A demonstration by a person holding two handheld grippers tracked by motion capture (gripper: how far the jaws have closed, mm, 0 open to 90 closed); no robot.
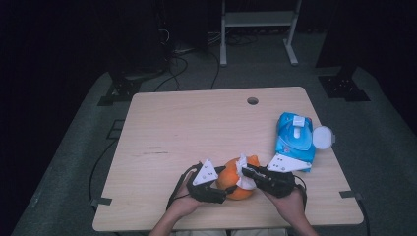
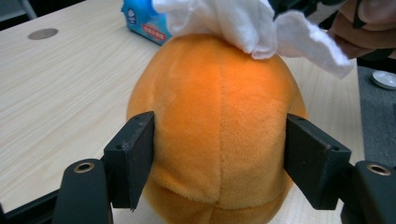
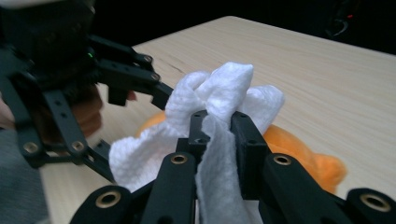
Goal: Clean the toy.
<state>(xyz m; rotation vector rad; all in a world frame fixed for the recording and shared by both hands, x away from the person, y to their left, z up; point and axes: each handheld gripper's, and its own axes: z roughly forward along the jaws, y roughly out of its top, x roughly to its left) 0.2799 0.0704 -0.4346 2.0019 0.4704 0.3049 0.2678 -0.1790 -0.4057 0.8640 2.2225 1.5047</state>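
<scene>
An orange plush toy (image 1: 231, 181) lies near the table's front edge. My left gripper (image 2: 219, 158) has a black pad pressed on each flank of the plush toy (image 2: 219, 107), gripping it from the left. A white wipe (image 3: 224, 88) is pinched between the pads of my right gripper (image 3: 219, 128), which is shut on it. The wipe (image 2: 243, 23) rests on the top of the plush. In the high view my right gripper (image 1: 247, 173) reaches in from the right, over the toy.
A blue pack of wipes (image 1: 295, 140) lies to the right of the toy, with a round white lid (image 1: 323, 137) beside it. The wooden table (image 1: 196, 128) has a cable hole (image 1: 253, 101) near its far edge. A metal frame stands on the floor behind.
</scene>
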